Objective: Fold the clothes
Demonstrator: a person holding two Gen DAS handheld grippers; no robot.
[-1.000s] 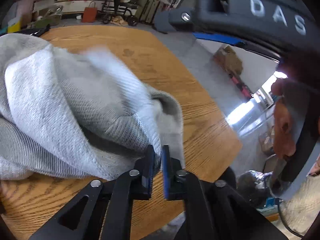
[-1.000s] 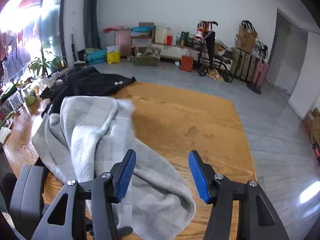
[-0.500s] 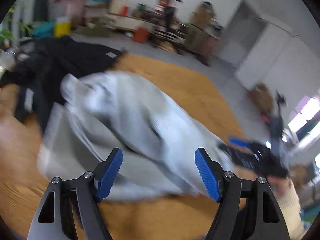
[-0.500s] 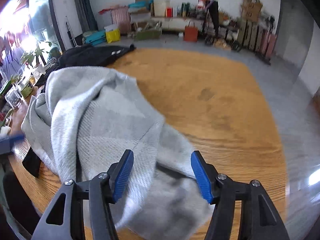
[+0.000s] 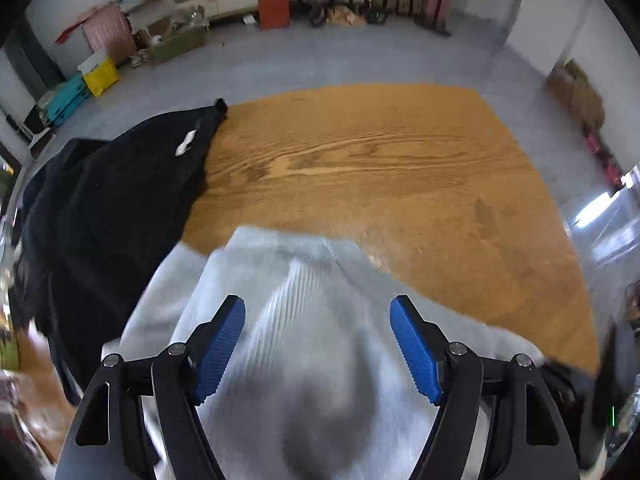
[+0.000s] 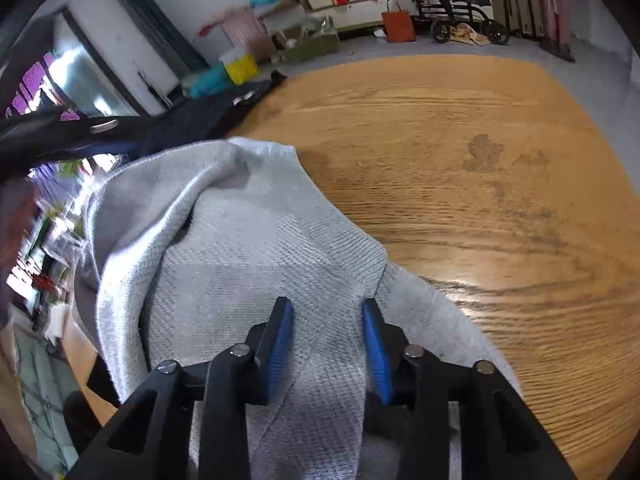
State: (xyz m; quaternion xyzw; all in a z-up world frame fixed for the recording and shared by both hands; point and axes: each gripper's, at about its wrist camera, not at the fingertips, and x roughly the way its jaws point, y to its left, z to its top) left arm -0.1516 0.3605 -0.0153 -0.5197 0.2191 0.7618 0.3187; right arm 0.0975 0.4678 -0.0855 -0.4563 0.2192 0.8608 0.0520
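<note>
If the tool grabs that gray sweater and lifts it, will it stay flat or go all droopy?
Probably droopy: the gray sweater already lies in soft humps and folds on the wooden table. Its knit looks thick, so it may feel a bit heavy. The ribbed texture likely helps the right tool, whose jaws are closing with cloth between them, hold without slipping.

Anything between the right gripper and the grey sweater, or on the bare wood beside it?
Nothing visible. The right gripper is closing with grey sweater fabric directly between its jaws. The table right of it is bare; the black garment lies to the left.
</note>
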